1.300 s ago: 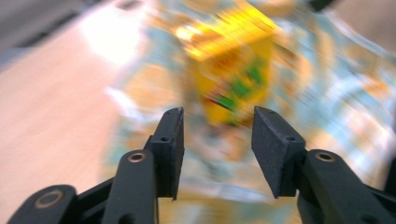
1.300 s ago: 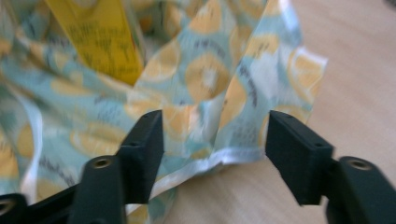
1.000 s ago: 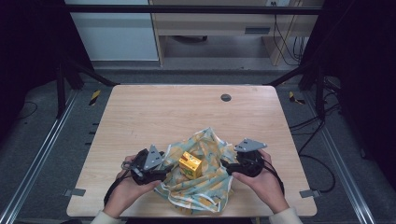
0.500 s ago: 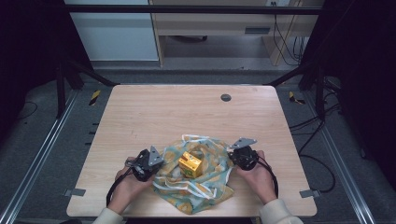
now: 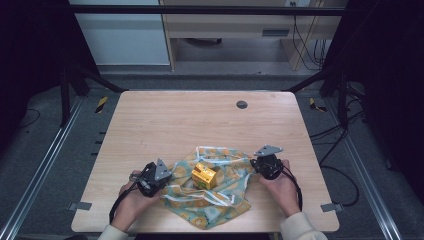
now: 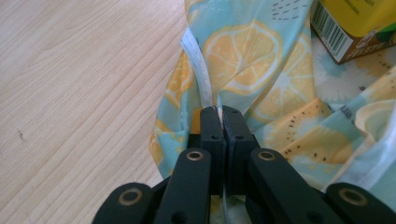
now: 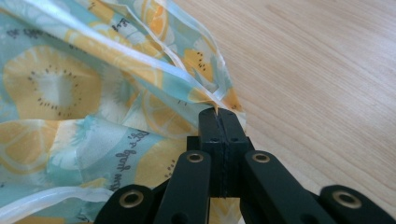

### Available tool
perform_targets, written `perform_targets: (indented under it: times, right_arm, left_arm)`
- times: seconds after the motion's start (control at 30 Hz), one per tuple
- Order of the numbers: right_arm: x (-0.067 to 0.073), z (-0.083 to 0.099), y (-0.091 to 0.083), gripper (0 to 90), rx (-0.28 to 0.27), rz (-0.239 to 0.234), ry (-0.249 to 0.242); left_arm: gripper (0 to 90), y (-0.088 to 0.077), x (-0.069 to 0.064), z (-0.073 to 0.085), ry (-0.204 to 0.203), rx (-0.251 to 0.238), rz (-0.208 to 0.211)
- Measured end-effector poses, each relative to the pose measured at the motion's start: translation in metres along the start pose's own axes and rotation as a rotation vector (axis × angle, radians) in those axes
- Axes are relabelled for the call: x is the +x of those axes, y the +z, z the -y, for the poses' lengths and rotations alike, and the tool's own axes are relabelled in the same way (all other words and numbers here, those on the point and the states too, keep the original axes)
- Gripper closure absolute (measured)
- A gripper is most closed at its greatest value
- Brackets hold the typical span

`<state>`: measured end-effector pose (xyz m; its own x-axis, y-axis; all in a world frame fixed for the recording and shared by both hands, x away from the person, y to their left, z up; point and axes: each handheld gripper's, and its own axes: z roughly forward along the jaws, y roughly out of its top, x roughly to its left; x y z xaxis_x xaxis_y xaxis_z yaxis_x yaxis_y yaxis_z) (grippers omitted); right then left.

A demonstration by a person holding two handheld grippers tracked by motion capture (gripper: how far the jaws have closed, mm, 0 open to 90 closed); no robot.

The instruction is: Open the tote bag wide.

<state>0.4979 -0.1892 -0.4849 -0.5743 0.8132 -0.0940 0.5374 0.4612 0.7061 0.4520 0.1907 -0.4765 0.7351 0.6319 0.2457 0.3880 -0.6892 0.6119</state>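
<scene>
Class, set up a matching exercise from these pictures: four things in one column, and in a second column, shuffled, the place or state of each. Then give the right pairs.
Things
1. left gripper
2. right gripper
3. yellow carton
4. dark round disc

Places or states
A. lies on the fruit-print cloth, between the two grippers
B. set in the table near its far edge
C. shut on the cloth's edge at the high view's right
D. shut on the cloth's edge at the high view's left

Pairs: 1-D, 2-C, 3-A, 4-B
</scene>
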Motion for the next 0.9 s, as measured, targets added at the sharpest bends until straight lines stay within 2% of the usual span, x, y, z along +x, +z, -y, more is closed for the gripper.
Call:
perform_targets:
  times: [0.23,0.3,0.33,0.37,0.4,0.43,0.57,0.6,0.63,0.77,0.8,0.9]
  right_arm:
    - [0.0,0.001,0.002,90.0,0.005,0.012,-0.003]
    - [0.001,0.001,-0.001,84.8,-0.007,0.012,0.0]
    - [0.002,0.001,-0.005,71.6,-0.029,0.019,0.006]
    - [0.002,0.001,-0.005,71.6,-0.029,0.019,0.006]
    - [0.003,0.0,-0.012,54.6,-0.05,0.04,0.012]
    - [0.003,0.0,-0.012,54.6,-0.05,0.04,0.012]
    - [0.01,-0.003,-0.03,33.2,-0.134,0.05,0.02]
    - [0.014,-0.005,-0.039,26.6,-0.165,0.049,0.019]
    - [0.014,-0.005,-0.039,26.6,-0.165,0.049,0.019]
    - [0.018,-0.012,-0.054,18.7,-0.229,0.047,0.024]
    - [0.02,-0.014,-0.059,17.2,-0.251,0.048,0.027]
    - [0.02,-0.016,-0.063,15.7,-0.261,0.049,0.025]
  left_arm:
    - [88.1,-0.004,-0.004,0.001,0.0,-0.007,0.004]
    - [87.4,-0.007,-0.005,0.002,-0.003,-0.019,0.005]
    - [83.0,-0.009,-0.005,0.002,0.0,-0.023,0.004]
    - [83.0,-0.011,-0.006,0.002,-0.001,-0.036,0.001]
    - [72.2,-0.013,-0.006,0.002,-0.005,-0.052,-0.005]
    - [72.2,-0.015,-0.007,0.001,-0.014,-0.068,-0.008]
    - [48.9,-0.024,-0.009,-0.003,-0.051,-0.145,-0.018]
    - [40.9,-0.026,-0.009,-0.005,-0.06,-0.16,-0.014]
    - [40.9,-0.028,-0.01,-0.006,-0.072,-0.178,-0.01]
    - [29.2,-0.034,-0.011,-0.011,-0.132,-0.247,0.019]
    - [26.0,-0.035,-0.012,-0.012,-0.135,-0.252,0.014]
    - [23.8,-0.041,-0.01,-0.013,-0.143,-0.265,0.013]
